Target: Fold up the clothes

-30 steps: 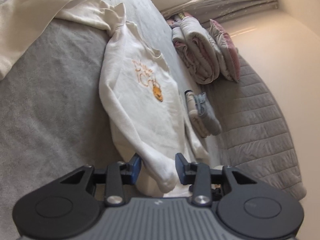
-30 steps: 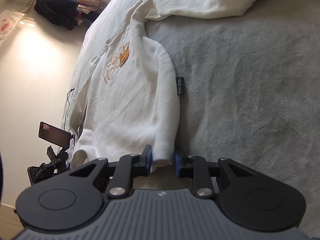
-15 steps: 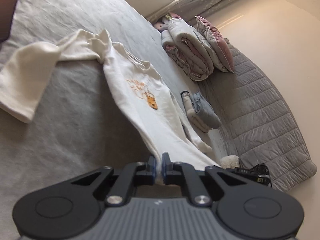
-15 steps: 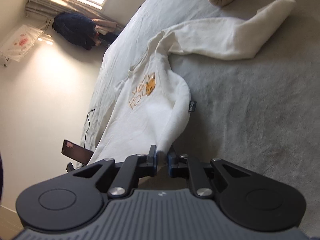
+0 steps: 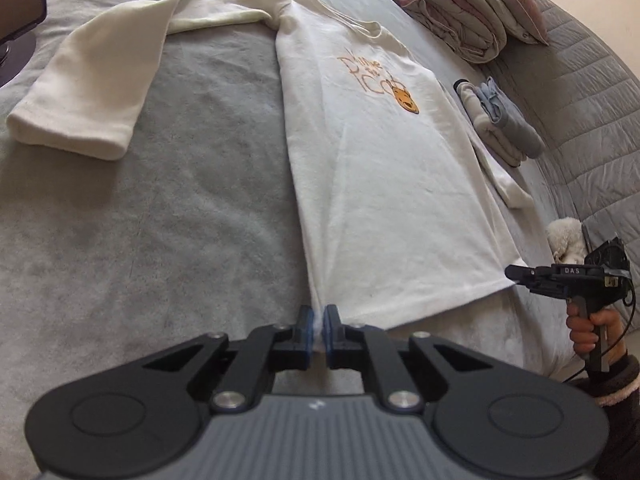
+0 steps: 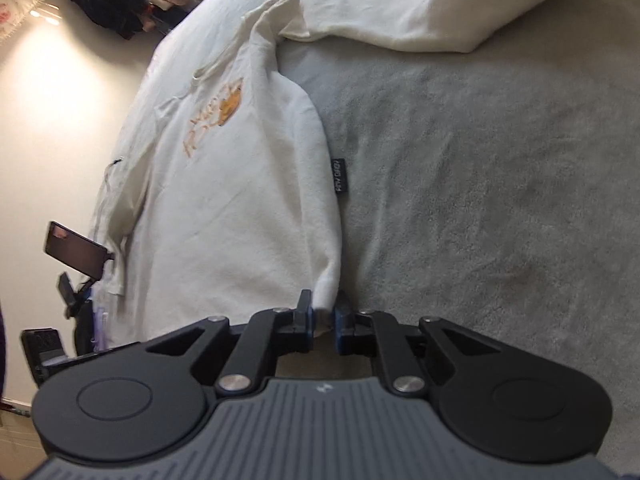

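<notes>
Sweatshirt flat on grey bed, its hem now pinched by left gripper, open earlier; right gripper, jaws opening, straddles hem corner; folded clothes beside sweatshirt.

1 sweatshirt, 2 hand-held grippers, 1 phone.

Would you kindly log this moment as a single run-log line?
phase: hem grasp | left gripper: shut on sweatshirt hem corner | right gripper: jaws opening, other hem corner between them | sleeve: spread out on bed
</notes>
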